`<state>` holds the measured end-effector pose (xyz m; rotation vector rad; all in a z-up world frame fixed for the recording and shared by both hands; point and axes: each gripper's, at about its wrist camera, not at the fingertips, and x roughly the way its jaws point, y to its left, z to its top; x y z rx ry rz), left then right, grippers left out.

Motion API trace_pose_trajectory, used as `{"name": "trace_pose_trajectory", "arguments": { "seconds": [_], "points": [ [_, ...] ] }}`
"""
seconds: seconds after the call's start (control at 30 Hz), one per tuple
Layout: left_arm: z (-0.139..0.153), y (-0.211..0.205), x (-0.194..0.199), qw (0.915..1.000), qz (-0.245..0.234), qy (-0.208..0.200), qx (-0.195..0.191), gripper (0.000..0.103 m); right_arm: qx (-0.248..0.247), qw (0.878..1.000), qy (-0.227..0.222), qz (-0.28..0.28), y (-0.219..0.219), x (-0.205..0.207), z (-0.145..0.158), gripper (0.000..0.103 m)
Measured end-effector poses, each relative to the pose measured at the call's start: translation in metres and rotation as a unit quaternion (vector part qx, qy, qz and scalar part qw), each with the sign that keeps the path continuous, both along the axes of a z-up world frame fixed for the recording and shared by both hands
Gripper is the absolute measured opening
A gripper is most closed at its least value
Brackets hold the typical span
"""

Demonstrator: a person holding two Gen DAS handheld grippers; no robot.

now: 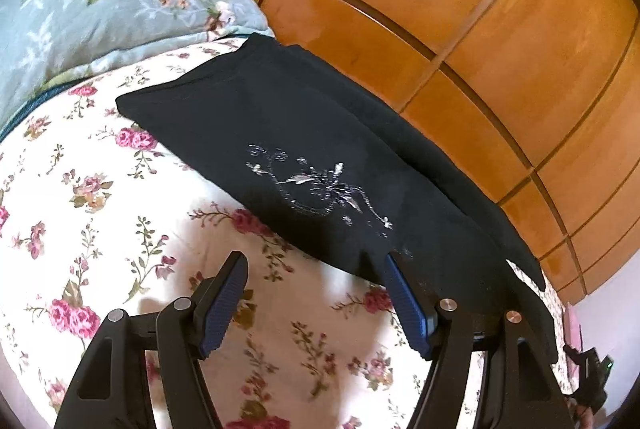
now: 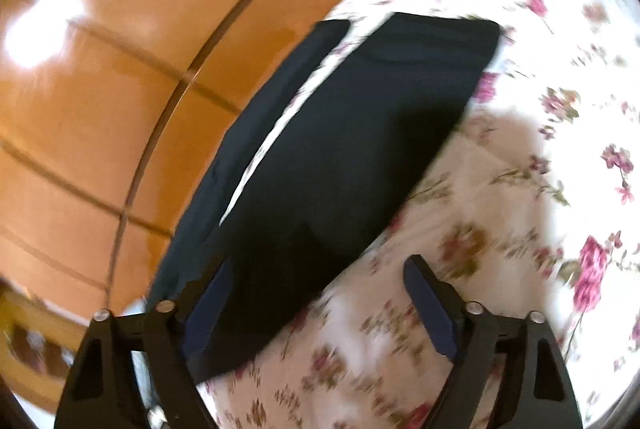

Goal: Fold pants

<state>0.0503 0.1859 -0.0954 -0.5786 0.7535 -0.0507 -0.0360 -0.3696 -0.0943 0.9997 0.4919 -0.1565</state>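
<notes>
A bedsheet (image 1: 100, 197) printed with pink roses covers the bed; at its far left lies a pale blue pillow (image 1: 100, 17) (big flowers, green leaves), and a glossy wooden wardrobe (image 1: 460, 9) stands along the far side

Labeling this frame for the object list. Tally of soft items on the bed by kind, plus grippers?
Pants: 1, black, lying on the floral sheet
Pillow: 1, blue floral
Sheet: 1
Grippers: 2, left gripper and right gripper, both with jaws open
Total: 5
</notes>
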Motion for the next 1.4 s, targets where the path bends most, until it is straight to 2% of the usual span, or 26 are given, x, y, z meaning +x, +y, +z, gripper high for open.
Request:
{"name": "trace_pose_trajectory", "arguments": {
  "seconds": [0.03,0.17,0.33,0.4,0.5,0.53,0.63,0.7,0.73,0.9,1.0,1.1,1.13,1.17,1.2,1.23,1.3,1.33,1.4],
  "points": [
    [-0.002,0.003,0.000,1.0000,0.001,0.000,-0.008,0.071,0.017,1.000,-0.009,-0.008,-0.009,-0.001,-0.003,0.074],
    [-0.006,0.004,0.004,0.9999,0.002,-0.002,-0.012,0.071,0.037,0.999,-0.021,-0.022,-0.022,0.000,-0.007,0.067],
    [-0.010,0.004,0.011,0.9999,-0.003,-0.004,-0.013,0.072,0.050,0.998,-0.038,-0.029,-0.032,0.007,-0.012,0.065],
    [-0.012,0.003,0.012,0.9999,-0.002,-0.009,-0.014,0.074,0.051,0.997,-0.049,-0.026,-0.036,0.008,-0.015,0.062],
    [-0.012,-0.005,0.012,0.9997,-0.013,-0.015,0.015,0.079,0.049,0.997,-0.050,-0.029,-0.039,0.009,-0.024,0.049],
    [-0.012,-0.008,0.012,0.9994,-0.017,-0.021,0.022,0.083,0.048,0.997,-0.046,-0.032,-0.038,0.013,-0.026,0.041],
    [-0.011,-0.014,0.014,0.9981,-0.030,-0.019,0.050,0.083,0.031,0.998,-0.032,-0.036,-0.038,0.016,-0.034,0.020],
    [-0.009,-0.016,0.016,0.9978,-0.032,-0.015,0.056,0.083,0.008,0.999,-0.034,-0.024,-0.038,0.016,-0.037,0.016],
    [-0.009,-0.014,0.016,0.9984,-0.028,-0.016,0.047,0.083,-0.004,0.999,-0.037,-0.015,-0.037,0.016,-0.037,0.015],
    [-0.008,0.016,0.030,0.9978,0.014,-0.025,-0.060,0.082,-0.030,0.999,-0.035,-0.009,-0.033,0.019,-0.037,0.015],
    [-0.008,0.034,0.044,0.9960,0.034,-0.030,-0.077,0.078,-0.047,0.998,-0.032,-0.010,-0.030,0.021,-0.036,0.015],
    [-0.014,0.052,0.060,0.9937,0.056,-0.032,-0.092,0.071,-0.051,0.998,-0.029,-0.010,-0.029,0.024,-0.036,0.015],
    [-0.017,0.055,0.064,0.9936,0.063,-0.030,-0.089,0.061,-0.051,0.998,-0.029,-0.011,-0.029,0.024,-0.036,0.014],
    [-0.019,0.057,0.068,0.9938,0.069,-0.024,-0.085,0.045,-0.055,0.998,-0.026,-0.012,-0.029,0.024,-0.036,0.013],
    [-0.022,0.059,0.072,0.9940,0.073,-0.013,-0.079,0.037,-0.059,0.998,-0.023,-0.013,-0.028,0.025,-0.036,0.013],
    [-0.024,0.061,0.073,0.9941,0.074,-0.007,-0.079,0.024,-0.062,0.998,-0.021,-0.013,-0.027,0.026,-0.035,0.012],
    [-0.026,0.064,0.076,0.9941,0.067,0.004,-0.085,0.019,-0.065,0.998,-0.016,-0.016,-0.027,0.027,-0.035,0.011],
    [-0.025,0.065,0.077,0.9949,0.059,0.007,-0.082,0.012,-0.065,0.998,-0.014,-0.016,-0.027,0.027,-0.035,0.010],
    [-0.022,0.066,0.073,0.9961,0.048,0.008,-0.073,0.009,-0.066,0.998,-0.007,-0.017,-0.027,0.029,-0.034,0.009]
  ]
}}
